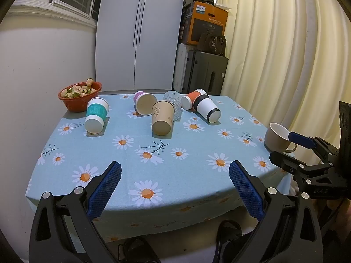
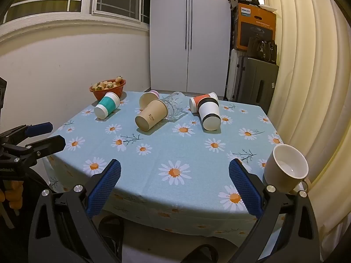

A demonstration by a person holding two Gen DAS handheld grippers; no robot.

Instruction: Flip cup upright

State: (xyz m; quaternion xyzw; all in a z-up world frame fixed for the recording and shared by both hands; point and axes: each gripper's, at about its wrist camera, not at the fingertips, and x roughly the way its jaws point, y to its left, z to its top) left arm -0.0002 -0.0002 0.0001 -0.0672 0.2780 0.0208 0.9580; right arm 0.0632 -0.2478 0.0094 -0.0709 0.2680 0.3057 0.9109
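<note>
Several cups lie on their sides on the daisy tablecloth (image 1: 175,175): a teal-banded cup (image 1: 95,116), a purple-rimmed cup (image 1: 144,103), a brown paper cup (image 1: 162,118), a clear glass (image 1: 173,104), an orange cup (image 1: 192,99) and a black-banded white cup (image 1: 208,109). A beige mug (image 2: 286,171) stands upright at the table's right edge. My left gripper (image 1: 175,171) is open and empty above the near edge. My right gripper (image 2: 174,168) is open and empty, just left of the mug (image 1: 278,139).
A red bowl of fruit (image 1: 80,95) sits at the far left corner. A white cabinet (image 1: 140,32) stands behind the table. A suitcase (image 1: 206,74) and an orange box (image 1: 207,25) are stacked at the back right. Cream curtains (image 1: 285,54) hang on the right.
</note>
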